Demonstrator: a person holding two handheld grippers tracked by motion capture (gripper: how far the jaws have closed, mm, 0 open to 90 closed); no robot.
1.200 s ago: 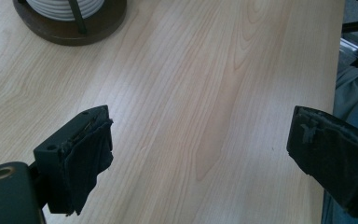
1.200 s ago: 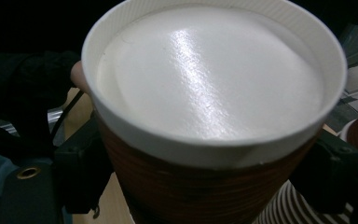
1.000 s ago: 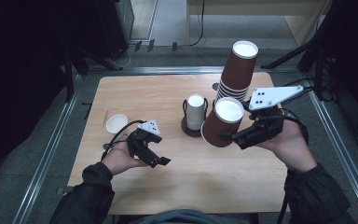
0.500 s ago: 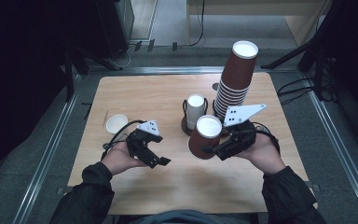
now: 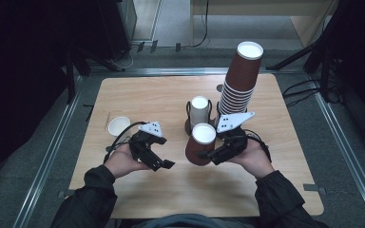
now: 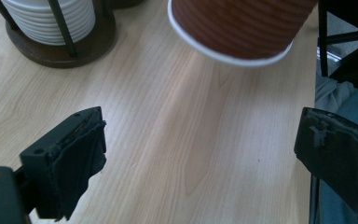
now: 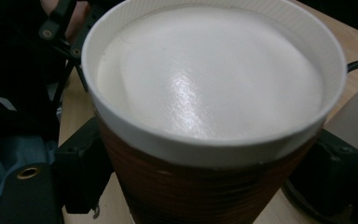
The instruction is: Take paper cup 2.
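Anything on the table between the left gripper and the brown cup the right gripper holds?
Nothing: bare wood between the left gripper and the brown cup, as the high view and left gripper view show.

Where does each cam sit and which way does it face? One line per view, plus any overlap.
High view: above the person's side, facing forward and down on the table; both forearms, left gripper, right gripper.
Left gripper view: on the left gripper, facing across the table; open jaws.
Right gripper view: on the right gripper, facing its clamped brown cup.
Shared: the brown cup in all three.
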